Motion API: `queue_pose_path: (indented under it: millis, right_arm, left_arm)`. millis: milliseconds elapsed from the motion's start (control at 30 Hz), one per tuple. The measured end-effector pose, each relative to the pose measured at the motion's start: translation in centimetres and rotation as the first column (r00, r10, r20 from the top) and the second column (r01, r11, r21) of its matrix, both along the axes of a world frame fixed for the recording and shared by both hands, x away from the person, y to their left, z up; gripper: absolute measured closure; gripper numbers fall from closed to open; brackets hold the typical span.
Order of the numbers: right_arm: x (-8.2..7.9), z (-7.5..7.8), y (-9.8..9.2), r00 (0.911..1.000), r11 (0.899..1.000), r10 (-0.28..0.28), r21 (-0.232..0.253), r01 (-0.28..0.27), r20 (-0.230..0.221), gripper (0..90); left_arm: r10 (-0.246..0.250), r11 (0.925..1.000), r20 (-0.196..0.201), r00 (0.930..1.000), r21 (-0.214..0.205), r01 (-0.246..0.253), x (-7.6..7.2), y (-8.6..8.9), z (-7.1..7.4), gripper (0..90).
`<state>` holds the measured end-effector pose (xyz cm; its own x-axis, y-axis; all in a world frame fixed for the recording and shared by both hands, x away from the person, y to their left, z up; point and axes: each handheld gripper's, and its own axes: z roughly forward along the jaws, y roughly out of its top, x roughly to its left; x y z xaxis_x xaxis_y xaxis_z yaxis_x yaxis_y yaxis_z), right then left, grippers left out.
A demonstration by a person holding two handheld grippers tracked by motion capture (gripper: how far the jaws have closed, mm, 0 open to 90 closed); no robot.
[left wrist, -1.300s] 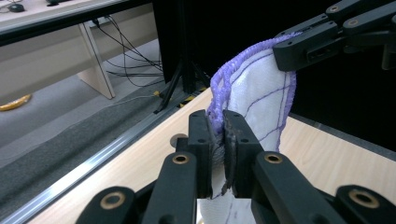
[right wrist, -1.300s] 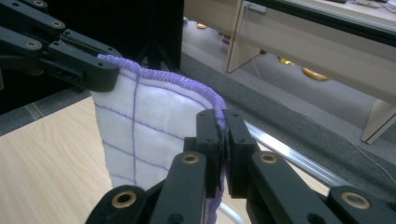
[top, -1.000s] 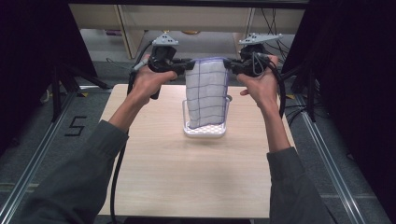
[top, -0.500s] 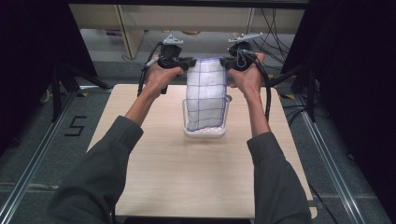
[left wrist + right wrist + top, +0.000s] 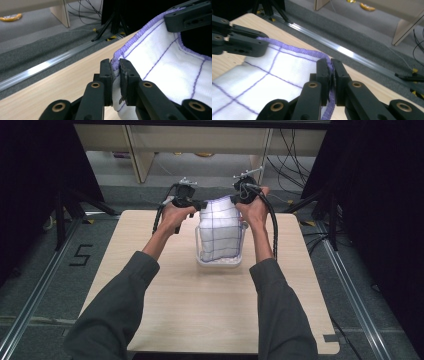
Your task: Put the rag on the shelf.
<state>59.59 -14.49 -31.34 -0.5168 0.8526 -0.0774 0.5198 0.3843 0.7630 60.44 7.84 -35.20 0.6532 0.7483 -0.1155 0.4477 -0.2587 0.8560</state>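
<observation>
High view: a white cloth with a purple grid and purple stitched hem hangs between the two tongs above a clear plastic container on the pale wooden table, its lower end already in the container. The left gripper and the right gripper are each clamped narrowly on a top corner of the hem. The pinch is shallow — a tug could slip a corner free, and the draped cloth might drag the light container over.
</observation>
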Motion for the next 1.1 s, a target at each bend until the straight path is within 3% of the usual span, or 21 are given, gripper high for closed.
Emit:
queue_pose_path:
  millis: [167, 300, 367, 400, 467, 600, 833, 1000, 1100]
  right_arm:
    - [0.3, -1.4, -0.1, 0.9986, 1.000, -0.019, -0.006, 0.019, -0.049, 85.3]
    - [0.4, -1.9, -0.6, 0.9981, 1.000, -0.016, -0.014, 0.015, -0.060, 82.3]
    - [0.3, -2.1, -0.7, 0.9960, 0.999, -0.036, -0.004, 0.036, -0.082, 77.6]
    - [0.3, -2.2, -0.9, 0.9969, 0.999, -0.035, -0.011, 0.034, -0.071, 74.7]
    - [0.3, -2.2, -1.1, 0.9963, 0.999, -0.046, -0.003, 0.045, -0.073, 70.5]
    - [-0.1, -1.5, -1.7, 0.9973, 0.998, -0.047, 0.030, 0.049, -0.057, 69.6]
    - [-1.2, -0.3, -3.1, 0.9979, 0.998, -0.047, 0.037, 0.049, -0.044, 66.5]
    - [-2.2, 0.4, -3.8, 0.9982, 0.998, -0.035, 0.056, 0.038, -0.049, 62.9]
    - [-2.9, 0.6, -3.9, 0.9983, 0.996, -0.028, 0.079, 0.032, -0.050, 60.0]
  left_arm:
    - [-0.016, 0.9996, -0.018, 0.9997, 0.022, 0.016, -0.1, -0.1, -0.5, 78.0]
    - [-0.018, 0.9993, -0.040, 0.9990, 0.031, 0.019, -0.1, 0.0, -1.0, 75.0]
    - [-0.003, 0.9996, -0.050, 0.9987, 0.028, 0.005, -0.2, 0.0, -1.0, 67.3]
    - [0.006, 0.9997, -0.056, 0.9984, 0.024, -0.004, -0.2, 0.1, -1.0, 60.6]
    - [-0.001, 0.9996, -0.061, 0.9982, 0.028, 0.003, -0.3, 0.3, -0.9, 56.6]
    - [0.008, 0.9997, -0.056, 0.9984, 0.022, -0.007, -0.7, 0.8, -0.4, 55.7]
    - [0.009, 0.9963, -0.043, 0.9990, 0.085, -0.005, -2.1, 1.6, 0.3, 53.6]
    - [0.014, 0.9977, -0.064, 0.9978, 0.067, -0.010, -3.0, 2.2, 0.8, 49.2]
    - [-0.001, 0.9966, -0.069, 0.9976, 0.082, 0.007, -3.6, 2.5, 1.1, 45.3]
